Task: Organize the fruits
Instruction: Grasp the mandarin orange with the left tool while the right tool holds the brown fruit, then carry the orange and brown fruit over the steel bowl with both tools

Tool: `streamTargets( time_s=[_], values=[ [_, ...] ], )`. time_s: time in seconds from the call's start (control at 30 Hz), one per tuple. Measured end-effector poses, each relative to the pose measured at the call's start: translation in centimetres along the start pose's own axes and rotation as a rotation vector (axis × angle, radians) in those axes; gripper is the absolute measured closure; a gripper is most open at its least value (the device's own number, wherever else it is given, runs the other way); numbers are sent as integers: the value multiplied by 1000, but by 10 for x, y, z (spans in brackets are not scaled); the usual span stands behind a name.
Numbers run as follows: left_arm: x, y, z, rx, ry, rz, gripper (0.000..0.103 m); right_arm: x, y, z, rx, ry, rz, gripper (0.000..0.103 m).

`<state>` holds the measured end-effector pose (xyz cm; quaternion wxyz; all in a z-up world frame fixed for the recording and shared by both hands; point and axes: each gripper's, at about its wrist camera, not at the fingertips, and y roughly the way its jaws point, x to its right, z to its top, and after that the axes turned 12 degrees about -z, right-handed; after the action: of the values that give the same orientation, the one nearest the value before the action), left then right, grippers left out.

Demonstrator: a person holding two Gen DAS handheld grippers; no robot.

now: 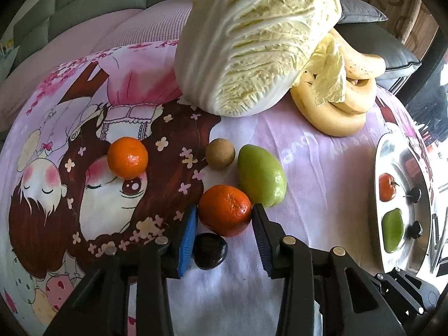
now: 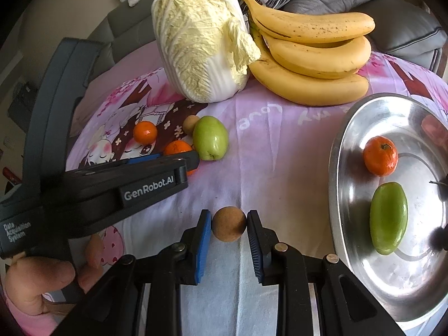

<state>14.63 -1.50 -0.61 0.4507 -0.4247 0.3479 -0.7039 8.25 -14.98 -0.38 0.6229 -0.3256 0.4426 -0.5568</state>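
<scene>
Currently, step in hand: both grippers bracketing one fruit each, neither visibly clamped; both bound, by my reading, for the steel plate [image 2: 340, 151].
Left gripper [image 1: 225, 218]: fingers apart, either side of a tangerine [image 1: 225, 210]; the pads look close to its skin, contact not certain.
Right gripper [image 2: 229, 224]: fingers apart, flanking a small brown fruit [image 2: 229, 224], nearly touching both flanks.
Near hazard, left: dark plum-like fruit [image 1: 210, 250] just behind the tangerine at 7 o'clock; green fruit [image 1: 261, 175] touching or nearly so at 1 o'clock.
Loose on the cloth: second tangerine [image 1: 128, 157], second brown fruit [image 1: 220, 154].
Already on plate: one tangerine [image 2: 380, 155], one green fruit [image 2: 388, 218]; bare metal between and around them.
Backdrop: cabbage [image 2: 201, 42] and bananas [image 2: 310, 53] at 12 o'clock, well apart from both grips.
Next move, judged: close, lift, carry toward 3 o'clock over the plate rim.
Open room: bare cloth between right gripper and plate; left gripper's body crosses the right view at 9 o'clock, so stagger the carries.
</scene>
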Motion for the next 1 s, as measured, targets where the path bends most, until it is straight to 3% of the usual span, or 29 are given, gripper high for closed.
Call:
streamTargets(
  time_s=[0.57,0.77,1.0],
  values=[
    [17,-27,-6,22,-9,7,63,10,-24,-3,19,17,-3,75],
    [34,-33,-15,-12,-3,12,63,27,-35,-2,1,62,-28,75],
    [63,-50,-17,-9,43,5,63,54,-63,2,40,121,-104,75]
  ],
)
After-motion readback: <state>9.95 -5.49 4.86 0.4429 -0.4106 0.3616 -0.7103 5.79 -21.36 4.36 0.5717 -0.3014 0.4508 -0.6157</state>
